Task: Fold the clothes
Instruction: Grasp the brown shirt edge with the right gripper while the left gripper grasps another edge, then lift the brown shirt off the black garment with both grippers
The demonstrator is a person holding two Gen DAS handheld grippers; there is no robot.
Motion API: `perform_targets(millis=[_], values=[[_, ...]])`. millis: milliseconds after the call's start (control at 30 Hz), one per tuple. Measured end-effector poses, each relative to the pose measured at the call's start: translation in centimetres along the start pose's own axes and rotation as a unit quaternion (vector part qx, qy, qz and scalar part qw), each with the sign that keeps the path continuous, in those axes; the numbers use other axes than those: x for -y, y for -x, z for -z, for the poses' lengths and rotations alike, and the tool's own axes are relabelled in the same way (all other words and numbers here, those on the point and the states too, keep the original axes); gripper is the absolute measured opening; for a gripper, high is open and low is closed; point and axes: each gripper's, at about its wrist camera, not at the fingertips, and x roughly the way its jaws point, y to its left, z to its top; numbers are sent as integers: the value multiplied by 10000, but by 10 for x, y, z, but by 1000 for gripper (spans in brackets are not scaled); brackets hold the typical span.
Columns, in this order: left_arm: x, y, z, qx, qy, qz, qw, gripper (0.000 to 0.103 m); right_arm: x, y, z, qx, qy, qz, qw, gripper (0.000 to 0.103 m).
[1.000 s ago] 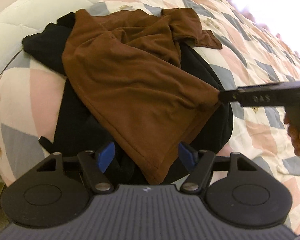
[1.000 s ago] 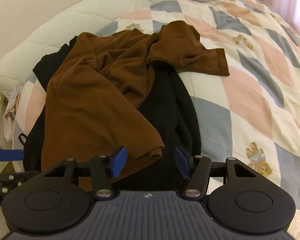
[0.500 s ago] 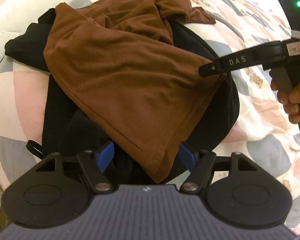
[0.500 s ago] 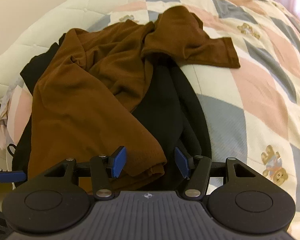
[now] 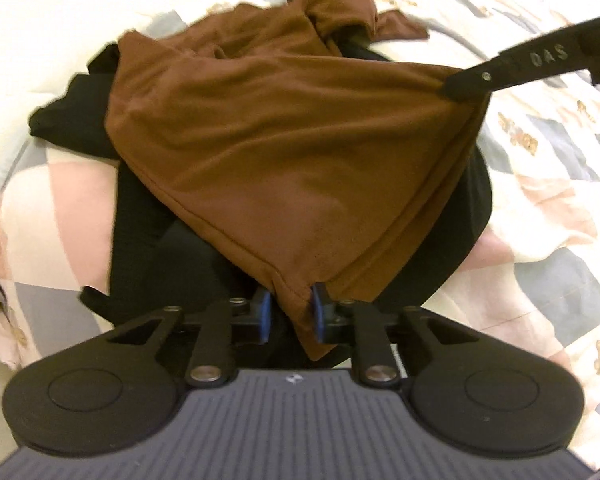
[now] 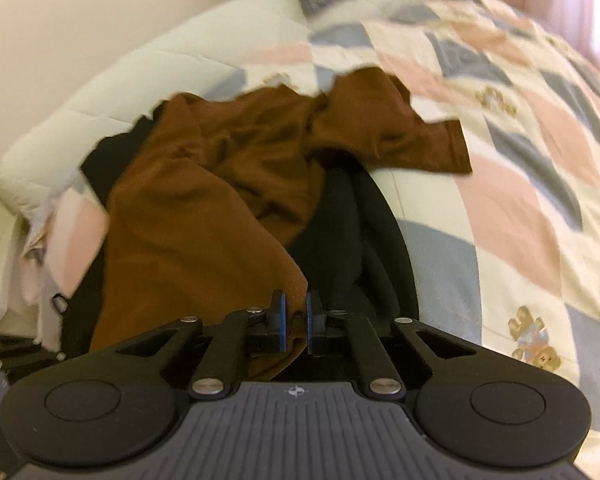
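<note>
We've got both hem corners of the brown shirt (image 5: 292,152): left gripper (image 5: 289,312) and right gripper (image 6: 296,318) each clamped on one. Shirt lies over black clothes (image 6: 340,232) on the bed (image 6: 512,216). Next, prob.: lift & spread flat.

Brown shirt (image 5: 284,152) on top of a black garment (image 5: 160,264), quilt (image 6: 512,216) is pink, grey-blue and cream patchwork with little teddy bears.

The left tool (image 5: 288,316) pinches the hem corner of a crumpled brown cotton shirt (image 5: 284,136). The right tool (image 5: 466,84) grips its other corner, above a black garment (image 5: 172,260) on the patchwork-quilted bed (image 5: 548,184).
</note>
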Motion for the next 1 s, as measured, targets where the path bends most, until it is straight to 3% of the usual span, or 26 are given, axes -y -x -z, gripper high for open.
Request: perform_targets(millis=[200, 300, 567, 733, 833, 900, 967, 1000], values=[[2, 62, 20, 329, -56, 479, 9983, 8, -16, 59, 12, 196, 262, -389, 9987, 8], [14, 83, 43, 182, -259, 627, 9975, 8, -19, 88, 37, 13, 427, -582, 9974, 8], [58, 91, 103, -678, -409, 1141, 9903, 9, 2, 121, 150, -1368, 50, -463, 9895, 7], [61, 89, 103, -753, -275, 1289, 9884, 12, 13, 115, 198, -2083, 119, -182, 9778, 7], [47, 86, 95, -712, 22, 1281, 9892, 22, 24, 100, 208, -2472, 84, 55, 9689, 9], [34, 81, 87, -679, 275, 1231, 9897, 25, 31, 89, 209, -2705, -36, 181, 9626, 18], [15, 73, 74, -602, 688, 1236, 9881, 30, 36, 81, 200, -2773, -110, 383, 9600, 58], [5, 69, 67, -546, 910, 1259, 9863, 30, 36, 80, 191, -2693, -88, 432, 9621, 60]])
